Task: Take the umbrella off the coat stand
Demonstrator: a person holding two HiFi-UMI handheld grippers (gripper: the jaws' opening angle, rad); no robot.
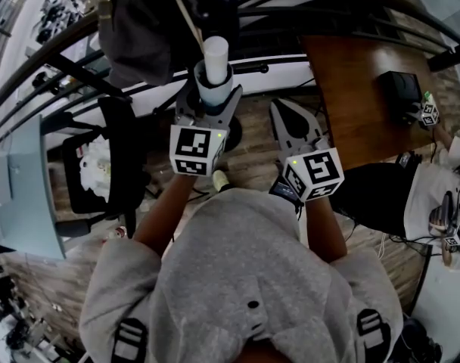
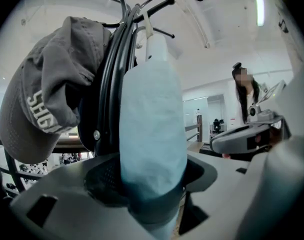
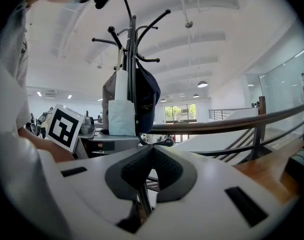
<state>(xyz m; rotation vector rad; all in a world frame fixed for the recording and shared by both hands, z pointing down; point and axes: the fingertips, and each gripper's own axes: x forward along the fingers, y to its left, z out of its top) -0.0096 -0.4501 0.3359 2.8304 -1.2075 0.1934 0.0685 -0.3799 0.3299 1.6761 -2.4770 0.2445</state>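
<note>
The folded umbrella (image 1: 215,60) is a pale, whitish-blue cylinder hanging upright against the black coat stand (image 3: 133,49). My left gripper (image 1: 212,91) has its dark pads pressed on both sides of the umbrella's lower part. In the left gripper view the umbrella (image 2: 152,129) fills the middle, with the stand's pole (image 2: 112,74) just behind it. The right gripper view shows the umbrella (image 3: 121,111) left of the pole. My right gripper (image 1: 292,123) hangs beside the left one, shut and empty; the right gripper (image 3: 152,151) has its pads meeting at the tips.
A grey cap (image 2: 42,104) hangs on the stand to the umbrella's left, and a dark cap (image 3: 148,96) on its right. A curved railing (image 3: 232,126) runs behind. A wooden table (image 1: 351,104) with a black box (image 1: 400,89) lies right; a black chair (image 1: 116,165) left.
</note>
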